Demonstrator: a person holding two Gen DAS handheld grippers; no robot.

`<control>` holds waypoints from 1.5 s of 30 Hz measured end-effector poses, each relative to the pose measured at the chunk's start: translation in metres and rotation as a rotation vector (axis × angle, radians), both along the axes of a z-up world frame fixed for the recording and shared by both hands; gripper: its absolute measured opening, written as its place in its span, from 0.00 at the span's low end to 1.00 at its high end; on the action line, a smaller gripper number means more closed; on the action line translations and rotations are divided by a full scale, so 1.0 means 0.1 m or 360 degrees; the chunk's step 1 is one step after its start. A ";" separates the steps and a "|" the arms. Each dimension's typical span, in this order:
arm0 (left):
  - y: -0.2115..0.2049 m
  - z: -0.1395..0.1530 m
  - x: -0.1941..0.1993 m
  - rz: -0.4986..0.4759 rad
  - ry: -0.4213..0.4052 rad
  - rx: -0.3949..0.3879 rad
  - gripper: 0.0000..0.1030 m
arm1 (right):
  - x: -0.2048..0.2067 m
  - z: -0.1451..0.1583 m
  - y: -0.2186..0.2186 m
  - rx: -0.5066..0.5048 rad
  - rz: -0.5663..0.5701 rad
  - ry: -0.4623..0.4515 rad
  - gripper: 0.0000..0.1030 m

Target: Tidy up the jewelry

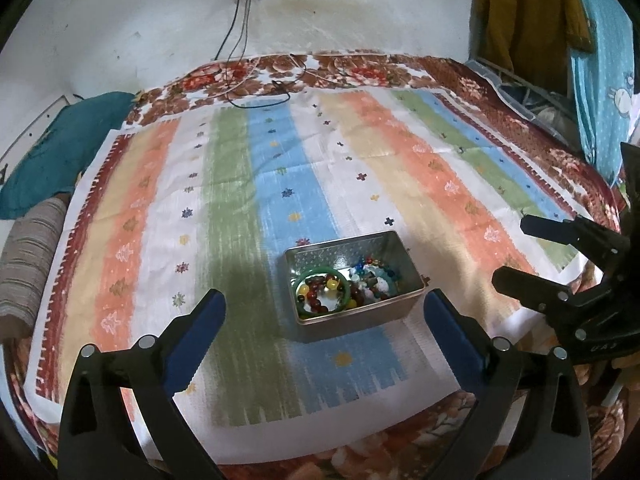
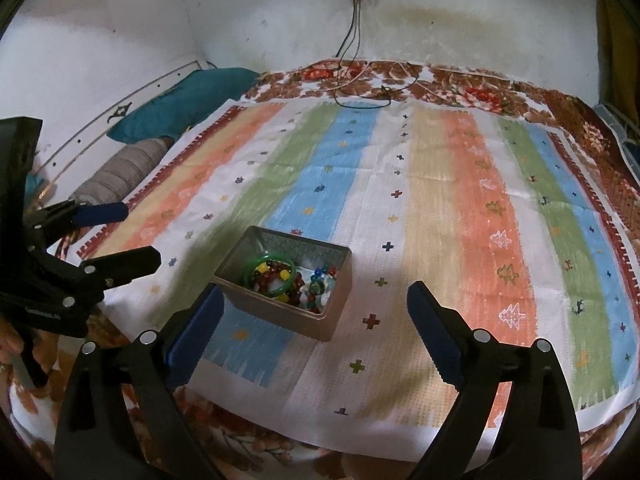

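Left gripper: jaws spread wide, holding nothing, touching nothing; blue pads on the inner faces of both fingers. It hangs above the striped cloth, with the tin lying between and just beyond its fingertips.

Right gripper: jaws likewise spread wide, empty, clear of every object. The tin sits just beside its left finger; whether the two touch cannot be told.

Tin: rectangular, metal, open-topped, standing on the cloth where a blue stripe meets a white one, near the front edge.

Contents of tin: one green bangle lying flat at the left end; a string of red and yellow beads coiled within and over the bangle; a mixed heap of smaller beads, blue, white and red, at the right end. Single pieces in the heap too small to tell apart.

Cloth: striped orange, green, blue, white and tan, spread over a brown flowered blanket.
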State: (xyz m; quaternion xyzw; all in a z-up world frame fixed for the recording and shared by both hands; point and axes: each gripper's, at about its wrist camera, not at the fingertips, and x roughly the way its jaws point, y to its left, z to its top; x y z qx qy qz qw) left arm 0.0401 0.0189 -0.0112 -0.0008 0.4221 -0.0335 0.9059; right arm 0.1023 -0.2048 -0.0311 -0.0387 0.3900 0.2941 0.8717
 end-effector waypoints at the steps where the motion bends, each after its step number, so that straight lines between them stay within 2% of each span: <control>1: 0.00 0.00 -0.01 0.0002 0.0001 -0.0004 0.94 | -0.01 0.00 0.00 -0.0003 0.0002 -0.0004 0.91; 22: -0.08 0.06 -0.14 0.0018 -0.0064 0.0000 0.94 | -0.11 0.04 -0.02 0.0022 0.0038 -0.0021 0.91; 28: -0.08 0.11 -0.17 0.0040 -0.0116 0.0011 0.94 | -0.08 0.03 -0.03 0.0031 0.0014 -0.0005 0.91; 45: -0.05 0.08 -0.20 0.0037 -0.0107 -0.0022 0.94 | -0.15 0.08 -0.04 0.0056 0.0043 -0.0066 0.91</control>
